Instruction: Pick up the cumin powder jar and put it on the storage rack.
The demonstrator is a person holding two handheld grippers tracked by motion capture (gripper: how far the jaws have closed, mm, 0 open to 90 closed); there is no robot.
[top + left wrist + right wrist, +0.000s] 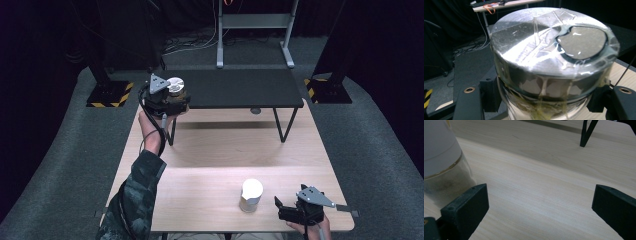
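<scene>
Left gripper clamps a silver-lidded jar at the near left corner of the black raised shelf; the jaws press its glass wall just under the lid. Lid top is bare brushed metal under crossed strips of clear tape, with a dark blotch near one edge; no lettering readable.

Right gripper rests low at the near right of the wooden table, jaws spread wide, nothing between them.

White-lidded jar stands upright just beside its left jaw. No label legible.
</scene>
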